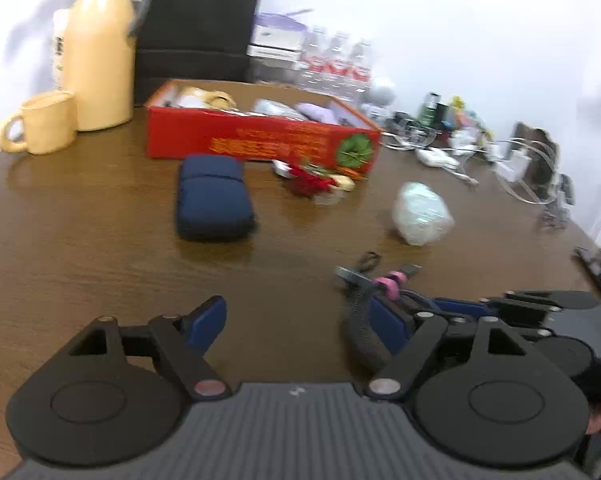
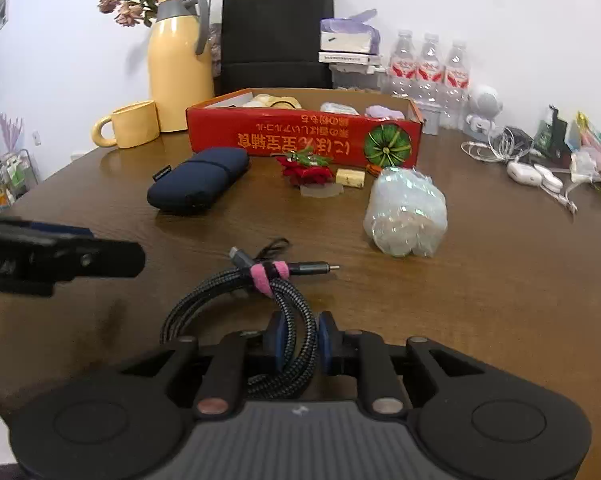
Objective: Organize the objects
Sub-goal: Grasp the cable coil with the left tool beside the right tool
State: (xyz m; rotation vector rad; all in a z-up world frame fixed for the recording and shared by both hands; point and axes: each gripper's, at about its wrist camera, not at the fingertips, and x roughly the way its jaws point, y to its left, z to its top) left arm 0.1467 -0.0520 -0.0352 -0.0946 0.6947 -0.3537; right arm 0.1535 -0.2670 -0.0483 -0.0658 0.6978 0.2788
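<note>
While right hand-held gripper (image 2: 296, 340) clamps coiled cable (image 2: 260, 300), plugs point right; left (image 1: 296, 320) spread, empty.

The red box (image 2: 304, 136) carries the only print of any size — rows of yellow East Asian characters along its front wall, standing upside down in the right wrist view, with a round green emblem (image 2: 386, 148) at the right end of that wall. I cannot make out the words. Right of the box and behind it, the water bottles (image 2: 430, 66) wear red-and-white labels, too small to read. In the left wrist view the box's print is blurred.
</note>
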